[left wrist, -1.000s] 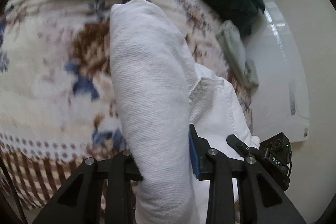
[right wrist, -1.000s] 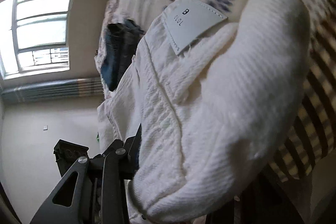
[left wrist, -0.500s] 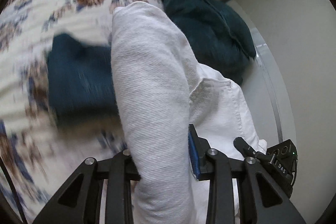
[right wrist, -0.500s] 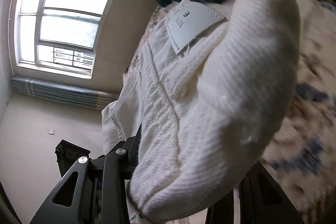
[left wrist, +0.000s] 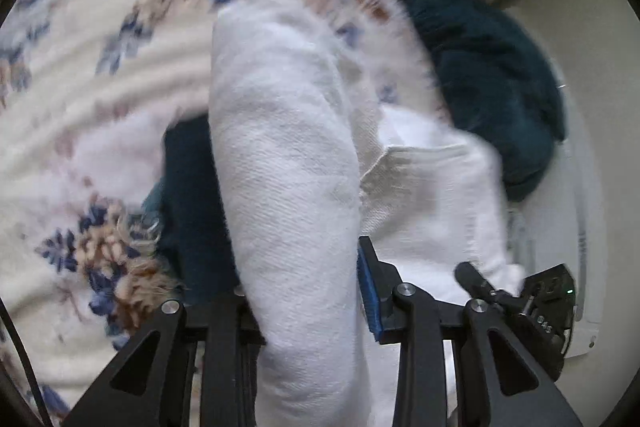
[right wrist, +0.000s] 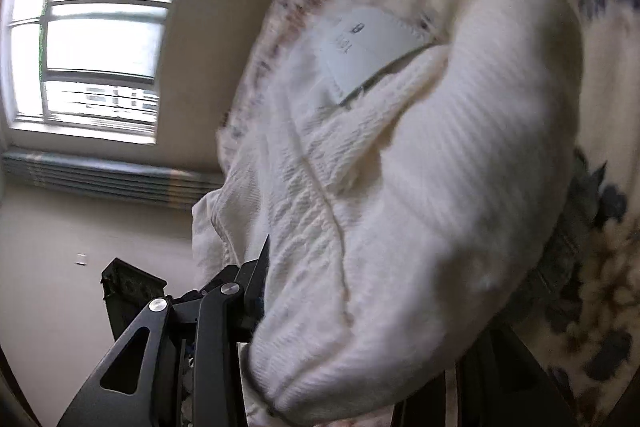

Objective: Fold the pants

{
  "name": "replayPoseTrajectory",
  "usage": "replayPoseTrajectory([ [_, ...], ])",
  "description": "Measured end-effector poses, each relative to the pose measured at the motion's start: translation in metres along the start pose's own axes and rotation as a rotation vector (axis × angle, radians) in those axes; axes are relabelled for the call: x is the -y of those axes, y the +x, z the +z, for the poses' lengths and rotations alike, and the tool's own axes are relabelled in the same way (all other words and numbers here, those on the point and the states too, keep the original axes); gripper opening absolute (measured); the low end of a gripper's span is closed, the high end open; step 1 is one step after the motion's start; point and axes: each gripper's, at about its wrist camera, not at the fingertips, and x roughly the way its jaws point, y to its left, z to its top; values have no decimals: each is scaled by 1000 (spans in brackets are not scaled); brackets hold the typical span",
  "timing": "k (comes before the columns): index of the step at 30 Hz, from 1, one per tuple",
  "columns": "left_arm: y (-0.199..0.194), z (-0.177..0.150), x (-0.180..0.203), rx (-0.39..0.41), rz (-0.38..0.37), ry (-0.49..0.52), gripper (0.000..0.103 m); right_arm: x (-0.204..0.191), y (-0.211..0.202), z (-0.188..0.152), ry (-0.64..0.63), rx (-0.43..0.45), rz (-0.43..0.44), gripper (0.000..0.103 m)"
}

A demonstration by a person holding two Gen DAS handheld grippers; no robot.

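Left gripper (left wrist: 304,307) jaws just eased wider, folded white pants (left wrist: 288,163) between; right gripper (right wrist: 360,307) clamps same bundle, above floral blanket (left wrist: 92,107)

Perhaps "B" on pants label (right wrist: 368,47)

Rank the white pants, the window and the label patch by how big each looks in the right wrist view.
1. white pants, though they sit closest to the camera
2. window
3. label patch
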Motion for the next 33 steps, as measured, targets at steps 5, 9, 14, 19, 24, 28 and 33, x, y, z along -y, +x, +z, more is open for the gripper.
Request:
replayPoseTrajectory([
  [5,3,-7,-14,6,-14,-58,41,16,28,12,-50,-53,-19,48],
  [9,-12,-18,11,0,140,-44,68,3,26,36,-85,-174,-121,87],
  [14,-39,-45,55,86,357,64,98,-33,-6,46,-316,-170,-424,89],
  [19,-51,-68,80,129,516,108,98,-67,-37,37,-610,-93,-745,91],
  [24,-65,-81,100,141,525,78,98,-128,-70,-12,-682,-74,-802,92],
  [28,-90,-92,124,182,559,86,98,-192,-120,-64,-719,-47,-801,92],
  [33,-131,-112,158,248,585,93,98,-239,-170,-89,-770,-2,-790,92],
])
